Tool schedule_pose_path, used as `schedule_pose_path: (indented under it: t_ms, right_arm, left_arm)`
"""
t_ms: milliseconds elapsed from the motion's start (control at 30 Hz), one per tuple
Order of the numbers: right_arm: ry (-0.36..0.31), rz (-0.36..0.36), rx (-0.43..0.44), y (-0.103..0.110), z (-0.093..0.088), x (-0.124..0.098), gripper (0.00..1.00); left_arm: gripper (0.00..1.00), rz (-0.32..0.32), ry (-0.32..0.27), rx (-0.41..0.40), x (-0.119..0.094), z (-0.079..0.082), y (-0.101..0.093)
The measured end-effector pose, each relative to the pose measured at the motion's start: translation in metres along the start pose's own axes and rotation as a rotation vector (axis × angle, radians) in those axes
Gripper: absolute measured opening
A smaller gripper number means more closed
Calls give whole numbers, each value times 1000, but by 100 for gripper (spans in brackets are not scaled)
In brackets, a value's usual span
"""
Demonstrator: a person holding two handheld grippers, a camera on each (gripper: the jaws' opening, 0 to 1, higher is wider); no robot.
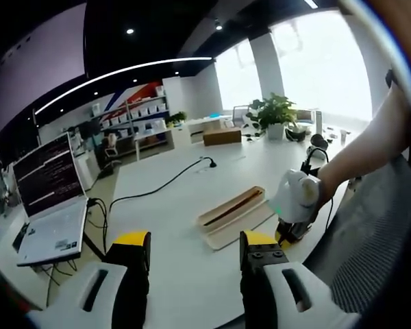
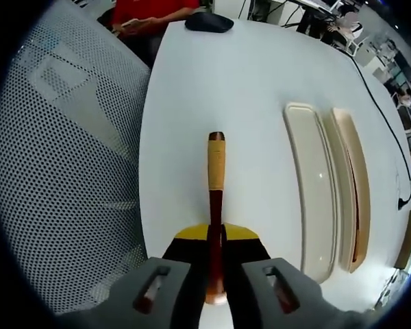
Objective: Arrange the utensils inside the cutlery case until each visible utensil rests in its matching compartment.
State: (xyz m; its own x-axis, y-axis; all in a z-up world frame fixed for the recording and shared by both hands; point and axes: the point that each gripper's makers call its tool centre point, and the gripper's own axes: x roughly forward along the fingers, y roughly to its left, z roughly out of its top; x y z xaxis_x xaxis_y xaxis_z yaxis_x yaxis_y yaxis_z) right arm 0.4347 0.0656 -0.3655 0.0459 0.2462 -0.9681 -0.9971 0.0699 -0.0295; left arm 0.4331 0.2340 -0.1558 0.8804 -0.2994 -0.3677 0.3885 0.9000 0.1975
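The white table (image 1: 185, 199) lies mostly bare between the cutlery case (image 1: 234, 214) and the laptop (image 1: 51, 205), so a gripper passes freely there. A black cable (image 1: 157, 186) crosses the far part. A mesh chair back (image 2: 61, 157) crowds the near edge (possibly touching it).

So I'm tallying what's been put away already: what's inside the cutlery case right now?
In the right gripper view, the cutlery case holds one long dark utensil along its far side. Its lid lies empty beside it. The case's rim hides the rest of the interior.
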Motion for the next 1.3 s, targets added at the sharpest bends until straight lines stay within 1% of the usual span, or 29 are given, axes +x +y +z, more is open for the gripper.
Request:
schedule_pose_path:
  t_ms: [167,233,300,367,567,733,933,1100,1167,1300]
  right_arm:
    - [-8,1,8,0,-1,0,1]
    - [-13,0,19,0,-1,0,1]
    - [-21,1,44,-1,-1,0,1]
    - [-20,-2,55,-1,0,0,1]
    - [-4,-5,46,0,1,0,0]
    - [-9,7,64,0,2,0,0]
    - [-1,8,58,-1,1,-1,0]
    - [-7,8,59,-3,2,-5,0]
    - [-21,13,58,-5,4,-7,0]
    - [-6,8,57,-7,1,-9,0]
  left_arm:
    - [54,-8,0,1,0,1,-2]
    - [54,-20,-21,-8,0,5,-5]
    - [54,-25,-3,2,1,2,-7]
    - [54,-30,-1,7,2,2,-8]
    - [54,-27,2,7,2,1,-7]
    - [54,-18,2,2,1,1,-6]
    - [54,-15,4,-1,1,1,-5]
    - [54,-14,4,-4,2,1,-4]
    - [54,-15,6,-4,2,1,-4]
    - [54,-19,6,-3,2,1,-5]
